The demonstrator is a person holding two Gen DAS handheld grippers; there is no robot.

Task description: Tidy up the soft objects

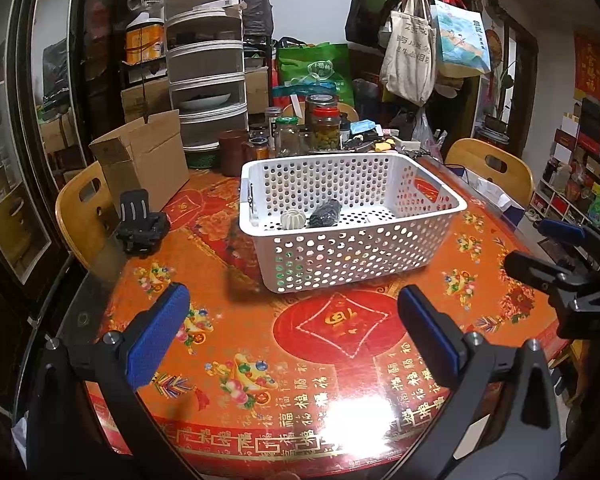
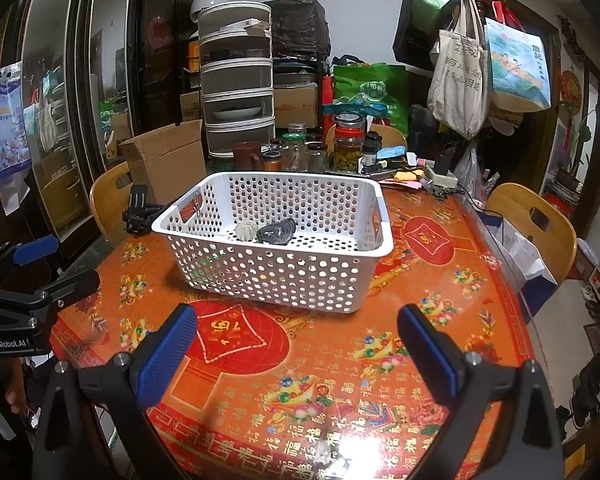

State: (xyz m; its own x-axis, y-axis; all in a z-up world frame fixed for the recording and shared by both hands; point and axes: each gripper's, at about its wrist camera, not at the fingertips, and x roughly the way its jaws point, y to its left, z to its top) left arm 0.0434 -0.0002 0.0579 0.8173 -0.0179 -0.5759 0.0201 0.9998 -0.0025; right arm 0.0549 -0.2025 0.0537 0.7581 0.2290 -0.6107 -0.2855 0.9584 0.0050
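Observation:
A white perforated basket (image 1: pixel 352 256) stands on the red patterned table; it also shows in the right wrist view (image 2: pixel 276 276). Inside it lie a small white ribbed ball (image 1: pixel 293 219) (image 2: pixel 245 230) and a dark grey soft object (image 1: pixel 326 213) (image 2: pixel 277 231). My left gripper (image 1: pixel 288 336) is open and empty above the table, short of the basket's near wall. My right gripper (image 2: pixel 298 356) is open and empty, also short of the basket. Each gripper shows at the edge of the other's view: the right one (image 1: pixel 568 276), the left one (image 2: pixel 32 280).
An open cardboard box (image 1: pixel 144 160), a black clamp-like mount (image 1: pixel 140 224), several glass jars (image 1: pixel 324 128) and a stacked drawer unit (image 1: pixel 206 68) stand at the table's far side. Wooden chairs (image 1: pixel 84 212) (image 2: pixel 532 220) flank the table. Bags hang on a rack (image 2: pixel 460 80).

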